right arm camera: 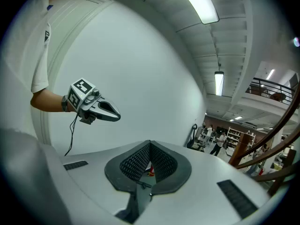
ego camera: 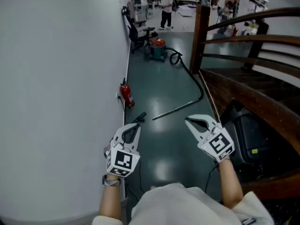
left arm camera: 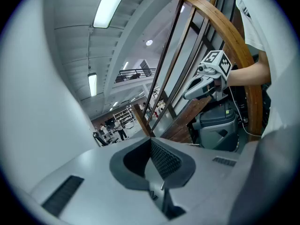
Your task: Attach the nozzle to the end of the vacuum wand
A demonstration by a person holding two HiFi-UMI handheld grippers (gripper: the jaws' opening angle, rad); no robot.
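Glossy dark-green floor (ego camera: 164,139) runs from a curved white wall (ego camera: 56,102) at 9 o'clock to a wooden stair railing (ego camera: 243,41) at 2 o'clock. A red fire extinguisher (ego camera: 126,95) stands at the foot of the wall. The left tongs (ego camera: 137,126) hover at 7 o'clock, pads pressed together with nothing between them. Just beyond their tip, toward 12 o'clock, a short dark part, apparently the nozzle (ego camera: 140,117), lies on the floor. The vacuum wand (ego camera: 176,109), a metal tube, lies flat near centre. Its near end is at 3 o'clock from the nozzle and apart from it. From its far end a black hose (ego camera: 190,71) leads toward 12 o'clock to a teal vacuum canister (ego camera: 157,49). The right tongs (ego camera: 188,121) hover at 5 o'clock, likewise pressed together and empty, clear of the wand. A black case (ego camera: 246,130) sits under the railing at 4 o'clock. Persons stand far back at 12 o'clock.
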